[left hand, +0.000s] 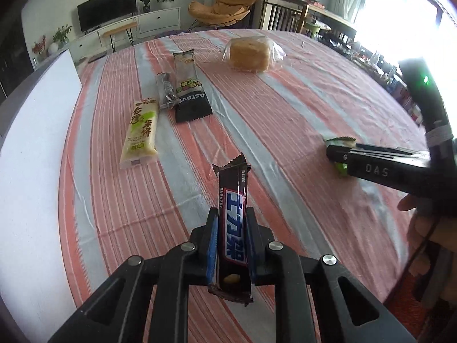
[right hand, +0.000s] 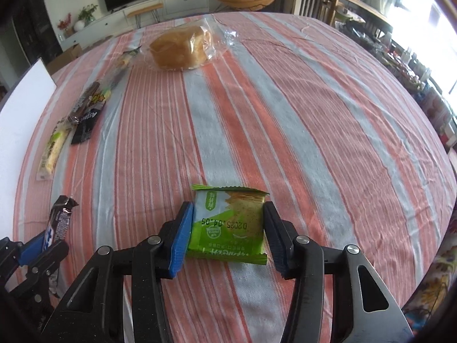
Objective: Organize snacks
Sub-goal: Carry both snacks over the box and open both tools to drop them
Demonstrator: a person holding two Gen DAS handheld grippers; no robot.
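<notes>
My left gripper (left hand: 232, 213) is shut on a dark brown chocolate bar (left hand: 232, 188) with a blue label, which stands up out of the pads above the striped tablecloth (left hand: 285, 108). The same bar (right hand: 61, 220) and left gripper (right hand: 54, 243) show at the lower left of the right wrist view. My right gripper (right hand: 228, 208) grips a green cracker packet (right hand: 228, 223) lying flat on the cloth, with a pad against each side edge. In the left wrist view the right gripper (left hand: 338, 157) reaches in from the right, with the green packet (left hand: 341, 143) at its tips.
Further back on the left lie a yellow-green rice cake pack (left hand: 141, 134), a thin dark bar (left hand: 165, 91) and a long black-ended packet (left hand: 188, 85). Bread in a clear bag (left hand: 251, 54) sits at the far side. A white board (left hand: 34, 143) lies along the left edge.
</notes>
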